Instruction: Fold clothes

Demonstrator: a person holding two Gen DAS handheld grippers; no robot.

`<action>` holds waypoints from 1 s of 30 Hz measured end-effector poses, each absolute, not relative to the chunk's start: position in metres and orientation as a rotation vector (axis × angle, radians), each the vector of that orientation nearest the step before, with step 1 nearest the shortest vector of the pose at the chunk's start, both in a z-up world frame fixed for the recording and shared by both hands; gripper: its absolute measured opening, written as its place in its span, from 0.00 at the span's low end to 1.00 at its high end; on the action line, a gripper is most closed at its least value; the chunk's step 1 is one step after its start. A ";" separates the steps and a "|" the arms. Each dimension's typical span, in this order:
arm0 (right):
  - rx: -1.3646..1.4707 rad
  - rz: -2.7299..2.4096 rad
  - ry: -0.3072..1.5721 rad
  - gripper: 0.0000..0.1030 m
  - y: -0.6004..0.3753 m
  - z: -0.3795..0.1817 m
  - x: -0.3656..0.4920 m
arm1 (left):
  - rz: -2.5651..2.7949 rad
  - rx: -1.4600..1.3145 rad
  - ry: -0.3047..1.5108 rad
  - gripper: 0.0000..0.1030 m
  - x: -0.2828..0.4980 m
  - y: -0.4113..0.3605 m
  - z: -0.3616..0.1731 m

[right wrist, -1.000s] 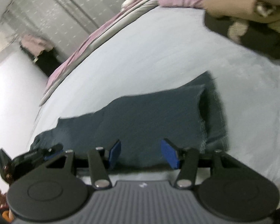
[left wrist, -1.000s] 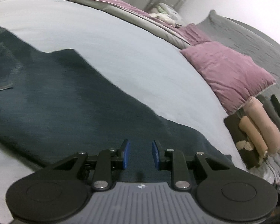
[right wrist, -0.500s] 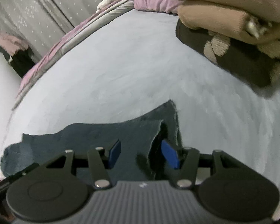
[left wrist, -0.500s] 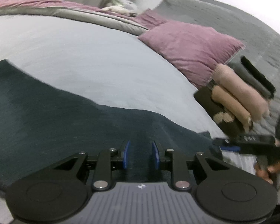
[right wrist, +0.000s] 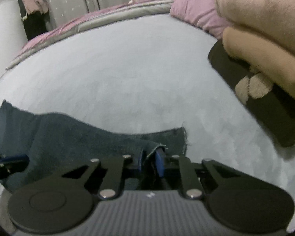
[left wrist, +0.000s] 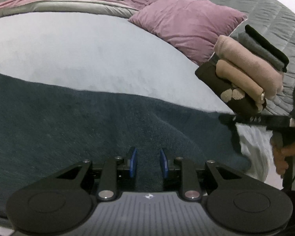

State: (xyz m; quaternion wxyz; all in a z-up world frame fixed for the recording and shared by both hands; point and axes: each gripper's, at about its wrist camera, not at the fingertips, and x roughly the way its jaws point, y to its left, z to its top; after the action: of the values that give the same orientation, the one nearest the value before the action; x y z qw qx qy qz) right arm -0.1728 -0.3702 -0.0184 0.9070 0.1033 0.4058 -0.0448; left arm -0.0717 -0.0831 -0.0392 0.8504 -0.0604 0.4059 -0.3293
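Two grippers were observed over dark jeans (left wrist: 108, 122) spread on the pale bedsheet (left wrist: 68, 45). The right gripper (right wrist: 150, 164) was clamped on the hem at 6 o'clock; the left gripper (left wrist: 148, 165) was parted above denim. Folded garments (left wrist: 243, 74) were stacked at 3 o'clock.

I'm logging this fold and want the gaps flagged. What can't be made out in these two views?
- Jeans: waistband end cut off by the left view's edge.
- Right claw: hem folds between its fingers hide whether the grip is firm.
- Folded stack: blurred and cut off in the right view.
- Hand: mostly past the left view's edge.
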 end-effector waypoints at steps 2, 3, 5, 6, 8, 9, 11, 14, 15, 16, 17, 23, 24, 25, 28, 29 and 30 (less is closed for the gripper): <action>0.203 -0.127 0.801 0.12 -0.372 -0.011 -0.177 | -0.702 -0.117 0.857 0.24 -0.072 -0.086 -0.040; 0.199 -0.143 0.783 0.11 -0.372 -0.006 -0.179 | -0.707 -0.112 0.858 0.24 -0.072 -0.087 -0.040; 0.201 -0.161 0.762 0.11 -0.374 0.000 -0.179 | -0.715 -0.102 0.860 0.25 -0.073 -0.089 -0.040; 0.201 -0.166 0.763 0.11 -0.374 0.000 -0.177 | -0.719 -0.097 0.861 0.26 -0.073 -0.090 -0.040; 0.191 -0.183 0.784 0.11 -0.372 -0.005 -0.169 | -0.728 -0.086 0.863 0.27 -0.074 -0.093 -0.041; 0.183 -0.187 0.799 0.12 -0.371 -0.009 -0.165 | -0.732 -0.081 0.864 0.27 -0.074 -0.094 -0.041; 0.182 -0.205 0.803 0.14 -0.374 -0.011 -0.165 | -0.741 -0.071 0.866 0.27 -0.074 -0.096 -0.041; 0.200 -0.239 0.787 0.27 -0.381 -0.010 -0.168 | -0.756 -0.066 0.868 0.27 -0.075 -0.097 -0.039; 0.217 -0.237 0.781 0.33 -0.382 -0.006 -0.173 | -0.762 -0.066 0.868 0.27 -0.075 -0.097 -0.038; 0.234 -0.234 0.774 0.36 -0.384 -0.003 -0.178 | -0.767 -0.065 0.868 0.27 -0.075 -0.096 -0.037; 0.251 -0.231 0.768 0.36 -0.385 0.000 -0.184 | -0.769 -0.063 0.867 0.27 -0.075 -0.095 -0.036; 0.238 -0.104 0.798 0.48 -0.363 0.006 -0.216 | -0.848 0.017 0.834 0.31 -0.084 -0.092 -0.030; 0.223 -0.078 0.808 0.48 -0.356 0.006 -0.219 | -0.874 0.033 0.829 0.35 -0.088 -0.092 -0.029; 0.202 -0.049 0.816 0.49 -0.349 0.006 -0.223 | -0.901 0.049 0.824 0.37 -0.091 -0.093 -0.029; 0.116 0.045 0.837 0.51 -0.322 0.005 -0.228 | -0.953 0.105 0.812 0.40 -0.102 -0.097 -0.030; 0.080 0.079 0.844 0.52 -0.314 0.004 -0.229 | -0.960 0.124 0.803 0.41 -0.104 -0.099 -0.030; 0.043 0.112 0.851 0.52 -0.305 0.003 -0.230 | -0.967 0.143 0.795 0.42 -0.107 -0.100 -0.030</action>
State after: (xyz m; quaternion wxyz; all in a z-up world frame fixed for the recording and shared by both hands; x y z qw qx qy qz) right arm -0.2298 -0.3048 0.0027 0.9091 0.0210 0.4125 0.0543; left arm -0.1070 -0.1003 -0.0302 0.8081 0.0669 0.3718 -0.4520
